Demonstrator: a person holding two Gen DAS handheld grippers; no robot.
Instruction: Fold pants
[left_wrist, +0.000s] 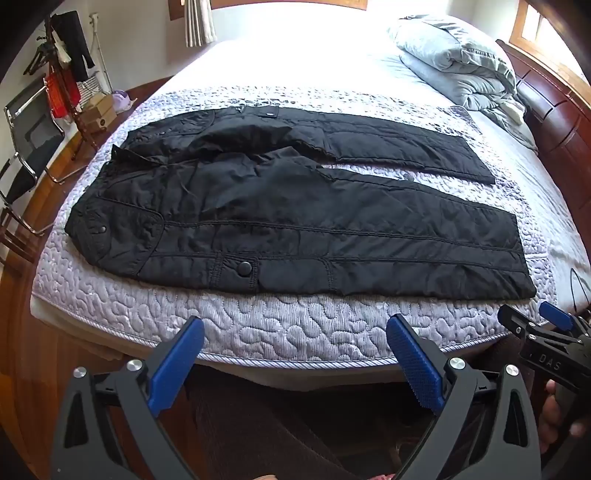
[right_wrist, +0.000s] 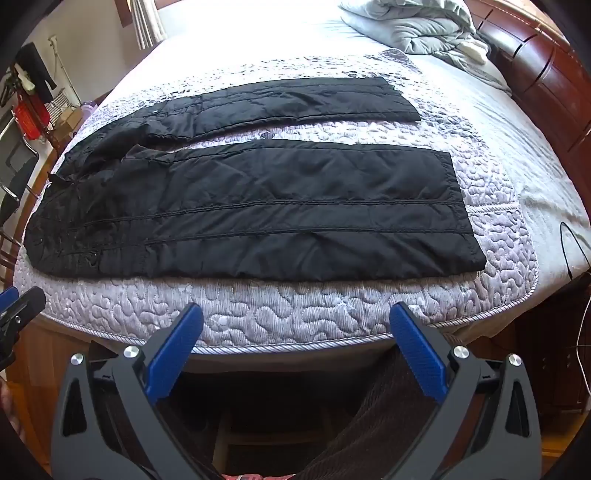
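On the bed (left_wrist: 258, 332), across the quilted mattress top, one pair of black pants (left_wrist: 295, 229) lies flat and unfolded. Waistband sits at the picture-left end, both leg hems at the right; the long axis runs left to right, parallel to the near mattress edge. Two legs counted, spread in a narrow V: the near leg (right_wrist: 314, 214) lies close to the near edge, the far leg (right_wrist: 295, 103) further up the bed, with a strip of mattress bare between them.

Hard to read: the crotch and waist area is bunched and uniformly dark, so the fabric layers there cannot be separated. One snap button (left_wrist: 245, 268) is clear on the near pocket flap in the left wrist view. The far part of the bed is washed out by window glare. One rumpled grey duvet (left_wrist: 458, 70) lies at the far right corner, partly cropped in the right wrist view.

Left gripper (left_wrist: 295, 354): fingers spread wide, nothing between them, hovering off the near bed edge, clear of the pants. Right gripper (right_wrist: 295, 343): same, fingers spread wide and empty. Each gripper shows only partly at the frame edge of the other's view. One chair (left_wrist: 29, 155) stands left of the bed, cut off by the frame.
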